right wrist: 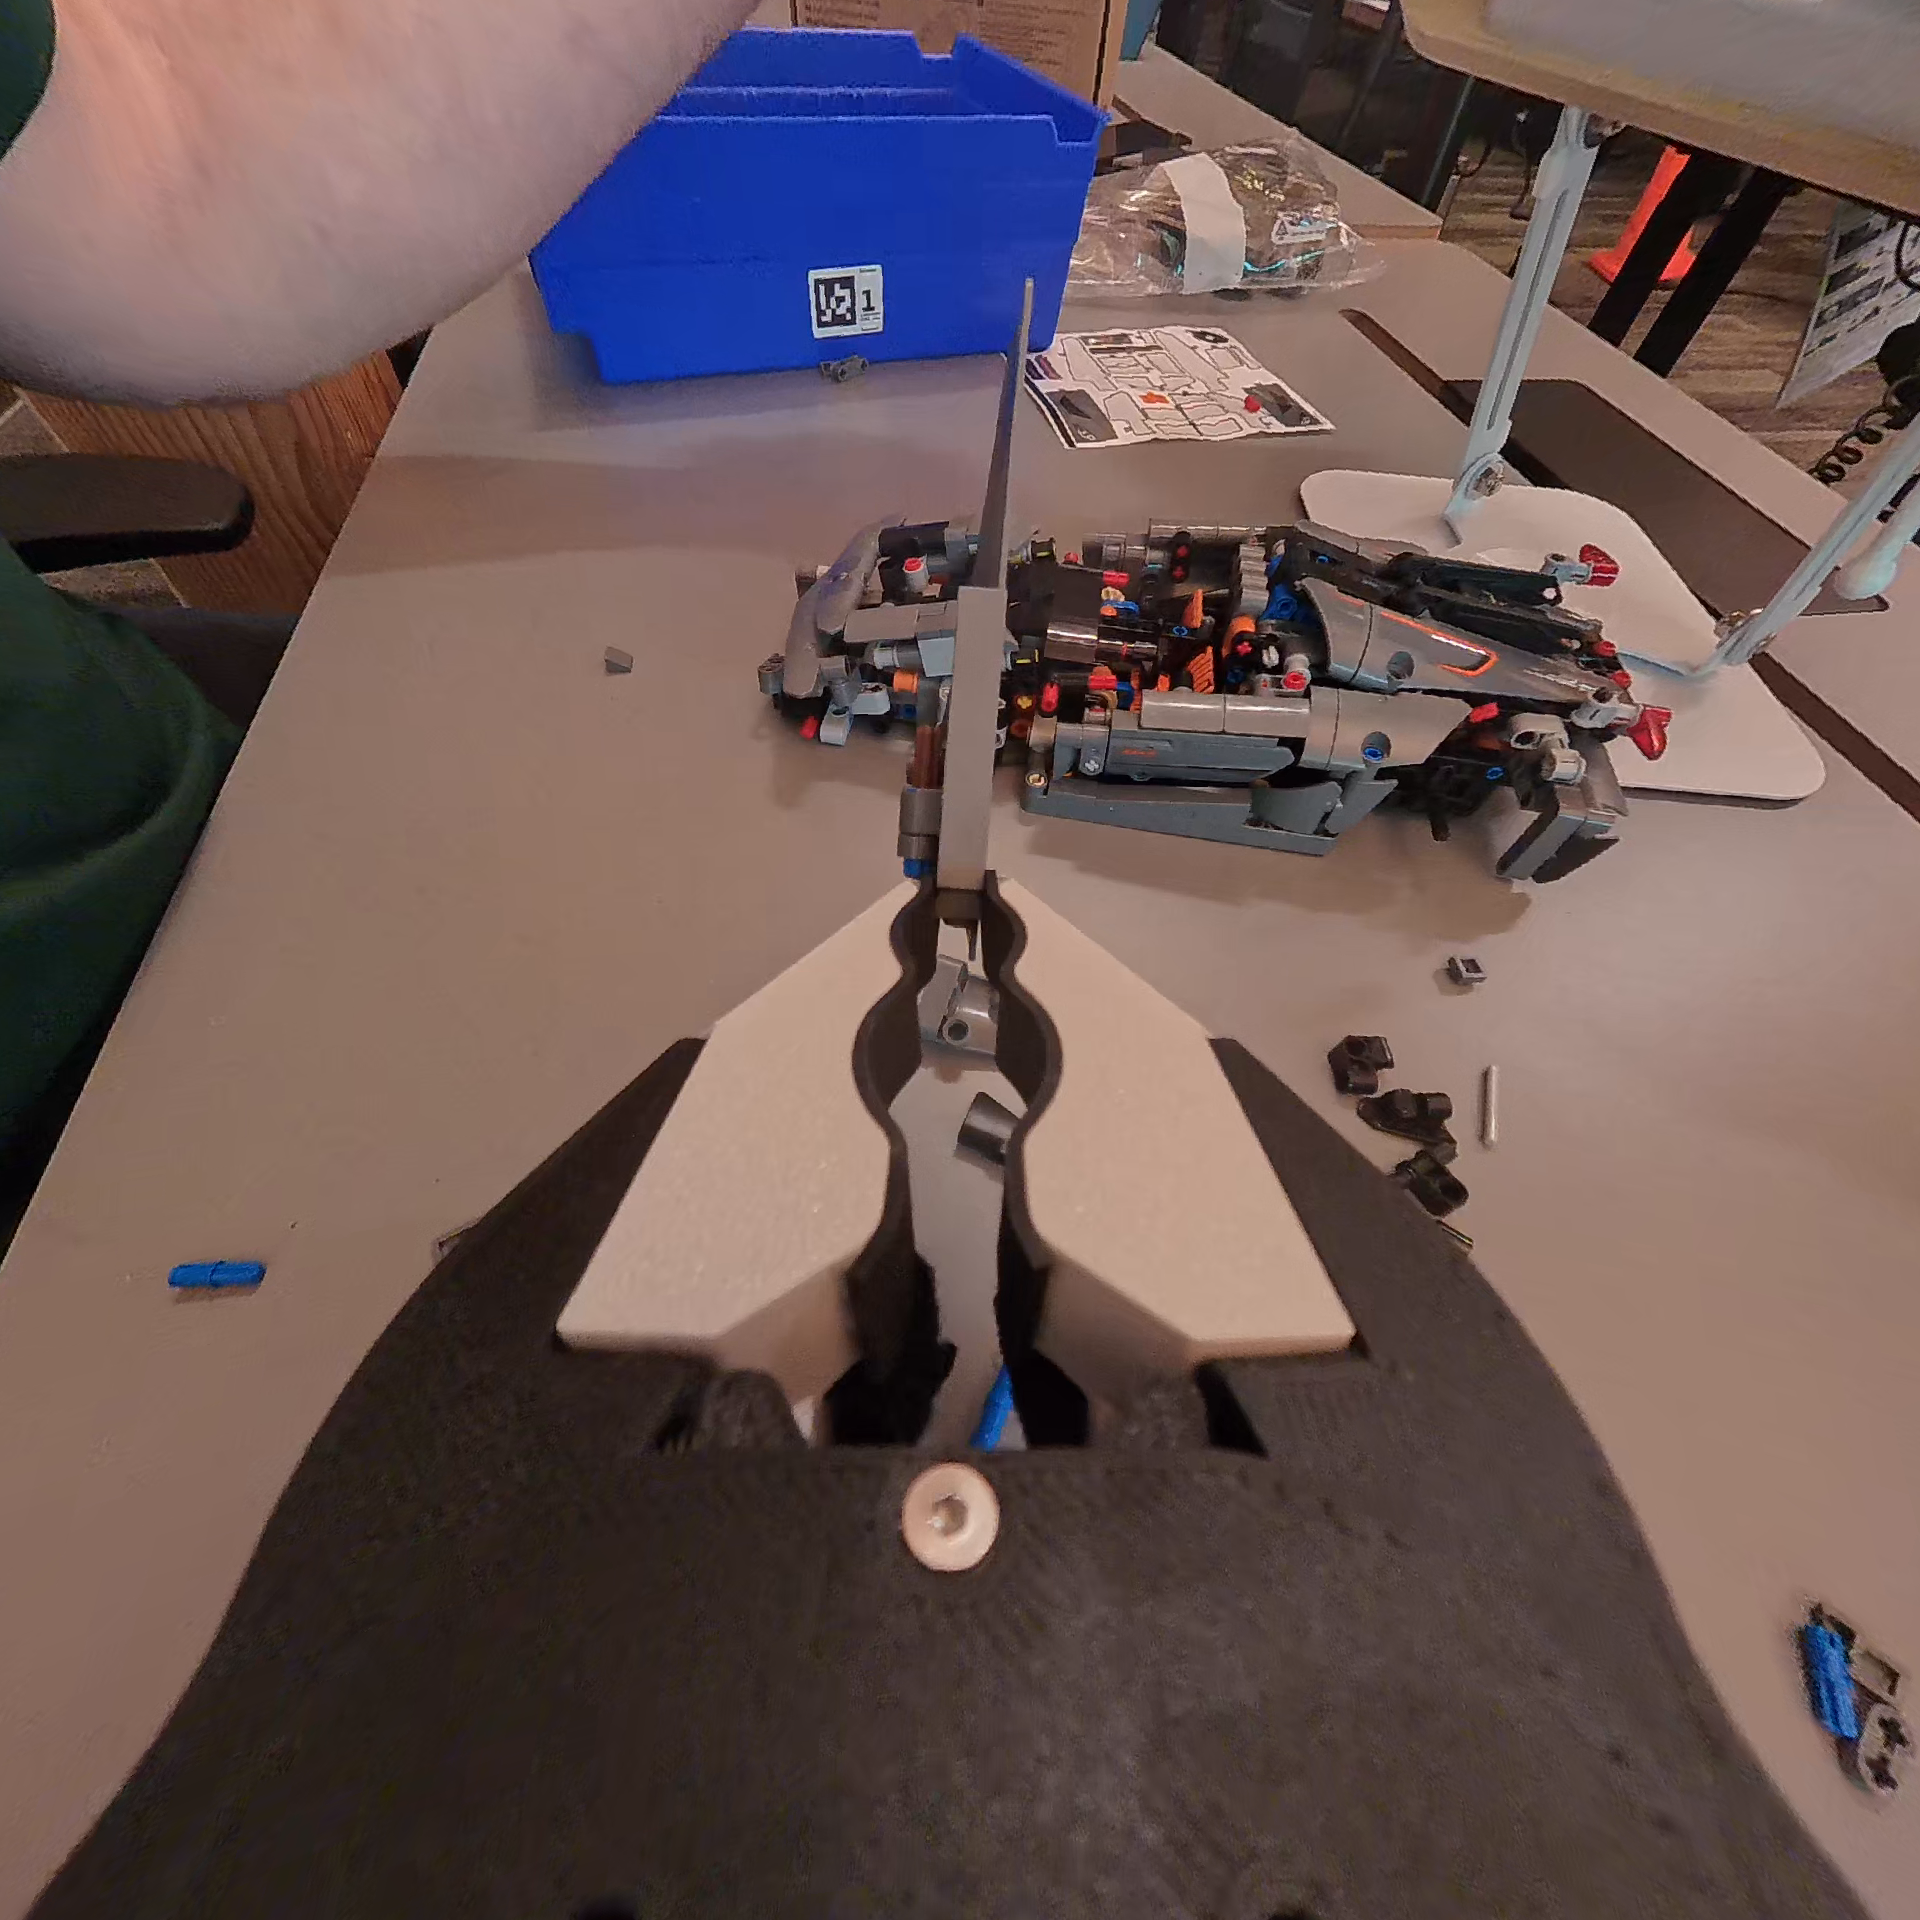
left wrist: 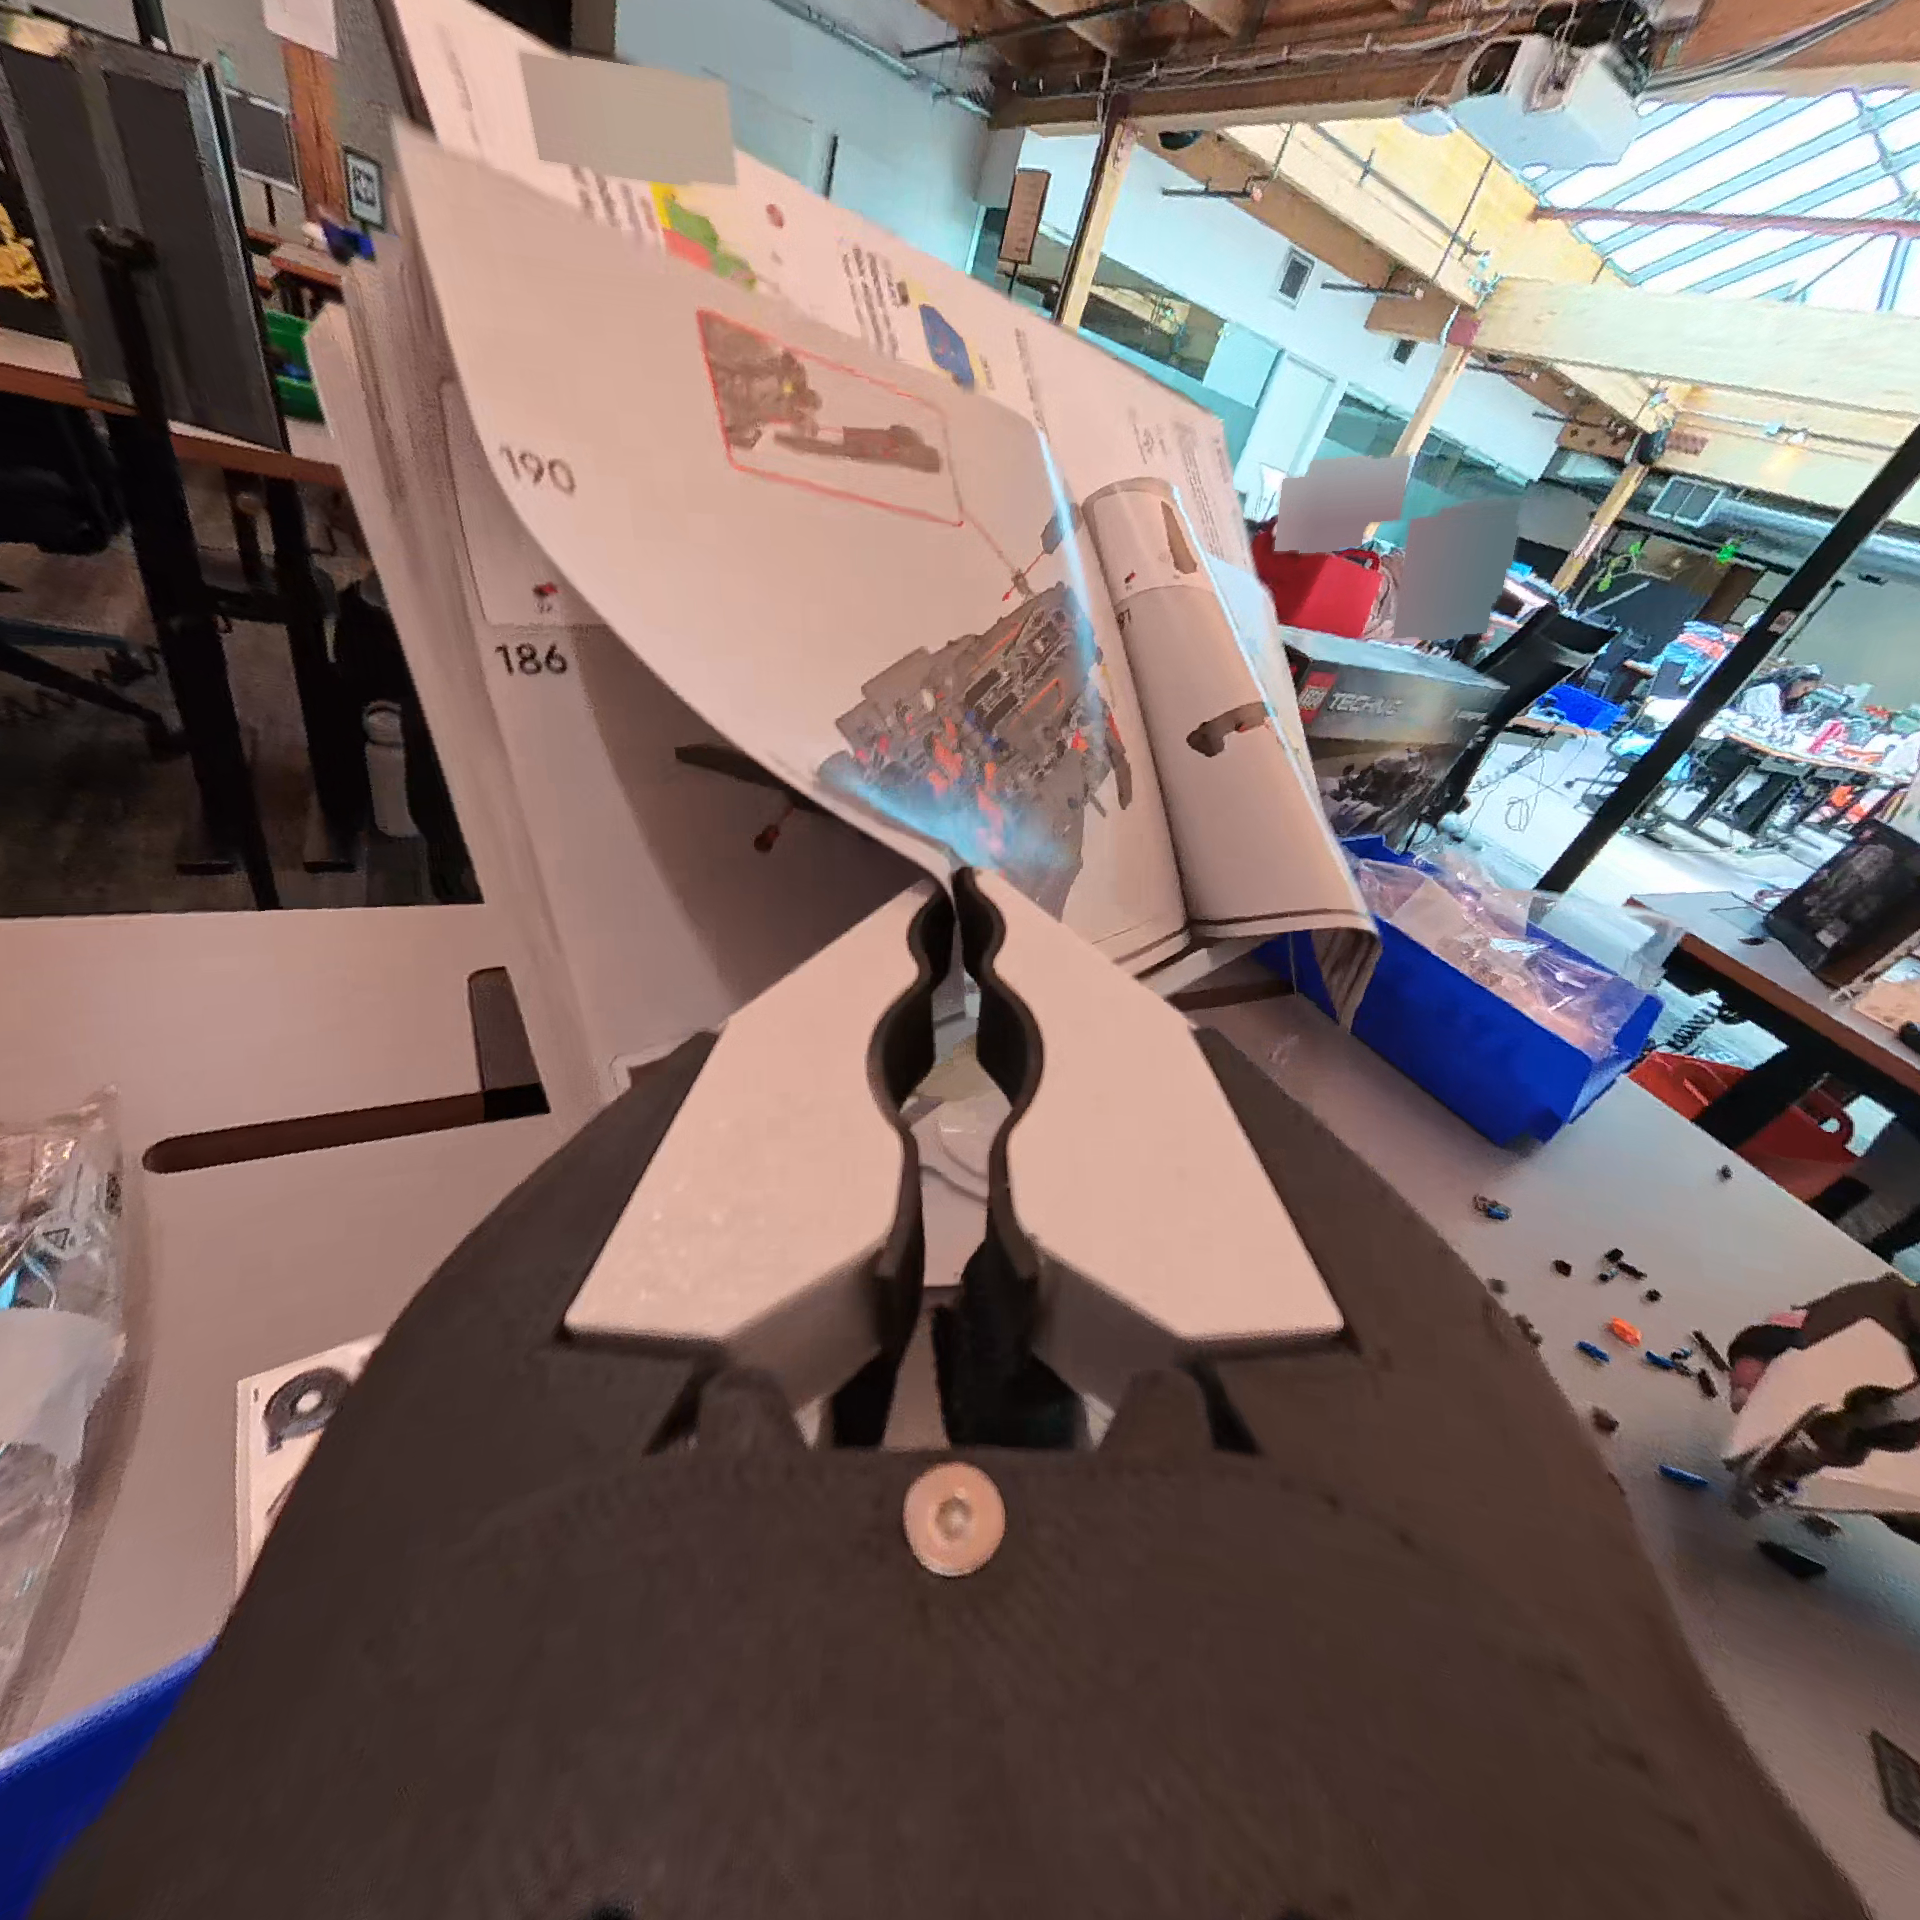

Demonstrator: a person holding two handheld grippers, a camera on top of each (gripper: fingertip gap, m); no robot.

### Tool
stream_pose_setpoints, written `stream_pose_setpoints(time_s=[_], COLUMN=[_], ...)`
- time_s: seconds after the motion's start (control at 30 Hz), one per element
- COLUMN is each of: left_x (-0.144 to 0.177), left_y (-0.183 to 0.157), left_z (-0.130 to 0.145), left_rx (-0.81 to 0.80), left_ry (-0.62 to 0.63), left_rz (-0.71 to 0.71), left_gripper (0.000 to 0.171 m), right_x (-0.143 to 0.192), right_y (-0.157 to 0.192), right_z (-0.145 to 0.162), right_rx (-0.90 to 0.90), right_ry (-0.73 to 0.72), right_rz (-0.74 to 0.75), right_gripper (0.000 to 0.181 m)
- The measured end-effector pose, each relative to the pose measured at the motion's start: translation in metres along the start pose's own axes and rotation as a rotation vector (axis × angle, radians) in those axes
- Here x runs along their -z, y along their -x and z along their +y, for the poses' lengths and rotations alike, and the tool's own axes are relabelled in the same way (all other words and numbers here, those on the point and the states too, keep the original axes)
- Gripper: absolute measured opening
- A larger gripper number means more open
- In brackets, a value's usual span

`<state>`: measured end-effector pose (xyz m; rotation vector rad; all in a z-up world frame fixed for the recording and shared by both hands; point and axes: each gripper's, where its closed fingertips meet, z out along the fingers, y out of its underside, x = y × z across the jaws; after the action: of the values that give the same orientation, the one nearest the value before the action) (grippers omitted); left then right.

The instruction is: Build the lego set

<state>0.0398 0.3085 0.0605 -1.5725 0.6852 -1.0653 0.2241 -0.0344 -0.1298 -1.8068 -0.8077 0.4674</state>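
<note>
My left gripper [left wrist: 961, 883] is shut on the lower corner of an instruction booklet page [left wrist: 727, 499], which curls up and away from the fingertips. The open booklet [left wrist: 1195, 727] stands propped behind it. My right gripper [right wrist: 961, 894] is shut on a grey Lego sub-assembly [right wrist: 971, 748]: a long flat grey panel with small connectors on its left side, sticking up past the fingertips. The part-built grey, black and orange Lego car [right wrist: 1247, 675] lies on the table beyond it. The right gripper also shows at the far right of the left wrist view [left wrist: 1808, 1392].
A blue bin [right wrist: 831, 208], a sticker sheet [right wrist: 1174, 384] and a bag of parts [right wrist: 1216, 229] lie behind the car. Black connectors [right wrist: 1403, 1112] and a blue pin [right wrist: 216, 1274] lie loose. Another blue bin with bags [left wrist: 1475, 1029] stands by the booklet. A person's arm [right wrist: 260, 187] is at top left. Across from one pair of fingers to the other is roughly 45 cm. My left tips are about 55 cm from the blue pin [right wrist: 216, 1274], my right tips only 20 cm.
</note>
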Motion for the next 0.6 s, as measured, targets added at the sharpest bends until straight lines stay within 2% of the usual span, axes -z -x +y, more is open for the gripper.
stream_pose_setpoints(time_s=[0.13,0.23,0.33,0.5,0.6], left_x=[0.001,0.006,0.012,0.033,0.038], left_y=[0.009,0.016,0.019,0.008,-0.019], left_z=[0.006,0.003,0.004,-0.001,0.009], left_rx=[-0.034,-0.013,-0.055,-0.187,-0.281], left_ry=[0.010,-0.016,-0.002,-0.029,0.000], left_rz=[-0.069,-0.101,-0.161,-0.256,-0.225], left_gripper=[0.004,0.018,0.040,0.055,0.055], right_x=[0.000,0.001,0.001,0.000,-0.001], right_y=[0.001,0.000,-0.001,0.000,0.000], right_z=[0.000,0.000,-0.001,0.000,0.000], right_rx=[0.003,0.002,0.001,0.003,0.003], right_ry=[0.003,-0.001,-0.004,0.001,-0.002], right_rz=[-0.002,0.003,0.004,0.003,0.002], right_gripper=[0.005,0.005,0.005,0.005,0.005])
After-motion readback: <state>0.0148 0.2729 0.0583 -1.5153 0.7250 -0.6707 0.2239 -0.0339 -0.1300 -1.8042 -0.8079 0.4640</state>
